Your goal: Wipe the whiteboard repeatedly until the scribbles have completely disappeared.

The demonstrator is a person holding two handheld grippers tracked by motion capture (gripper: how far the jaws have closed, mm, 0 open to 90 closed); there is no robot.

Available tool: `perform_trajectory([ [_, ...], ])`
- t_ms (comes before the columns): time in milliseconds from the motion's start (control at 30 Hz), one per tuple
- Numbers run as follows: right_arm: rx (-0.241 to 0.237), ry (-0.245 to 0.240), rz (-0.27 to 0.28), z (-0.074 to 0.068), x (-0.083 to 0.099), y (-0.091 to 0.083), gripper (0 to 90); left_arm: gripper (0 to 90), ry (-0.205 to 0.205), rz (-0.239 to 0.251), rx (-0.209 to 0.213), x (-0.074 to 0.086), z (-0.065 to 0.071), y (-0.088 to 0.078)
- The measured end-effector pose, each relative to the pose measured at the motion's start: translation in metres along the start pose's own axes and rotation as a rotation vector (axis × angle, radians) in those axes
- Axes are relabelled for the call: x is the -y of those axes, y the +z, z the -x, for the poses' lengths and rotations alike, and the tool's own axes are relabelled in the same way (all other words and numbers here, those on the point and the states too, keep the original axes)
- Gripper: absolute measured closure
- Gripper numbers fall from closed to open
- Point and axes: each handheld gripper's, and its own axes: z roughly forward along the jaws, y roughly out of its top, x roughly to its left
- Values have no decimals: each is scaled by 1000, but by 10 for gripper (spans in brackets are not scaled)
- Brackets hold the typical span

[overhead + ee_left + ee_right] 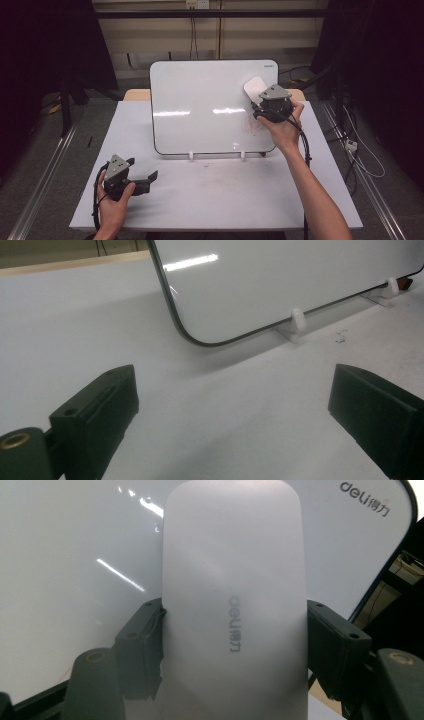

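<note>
Eraser (234,605): white plastic block, clamped across its long sides by my right gripper (266,108); it sits against the upper right area of the whiteboard (200,100), above faint red marks (252,127).
Eraser handling: I judge it light and rigid; the smooth shell looks slippery, so I keep the pads low on the flanks, about mid-length.
Right jaws: closed firmly on the eraser, one pad on each side.
Left gripper (145,181): resting low on the table (225,200), well apart from the board.
Left jaws: spread wide, nothing between them.
Whiteboard: tilted on two small white feet (296,322); I judge heavy pressure could tip it or push it back.
</note>
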Motion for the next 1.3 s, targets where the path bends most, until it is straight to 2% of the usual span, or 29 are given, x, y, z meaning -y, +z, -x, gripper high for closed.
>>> perform_trajectory([
  [100,5,-5,-4,3,-4,1,315,58,-2,0,0,0,0,0],
  [400,31,49,0,24,-12,1,315,59,-3,1,0,1,-1,-1],
  [567,44,53,14,21,-9,0,315,59,-6,-1,-1,1,0,0],
  [867,39,51,4,18,-3,1,315,59,2,-3,1,0,0,0],
  [1300,11,15,-24,-5,23,-8,315,58,6,-6,3,0,3,2],
])
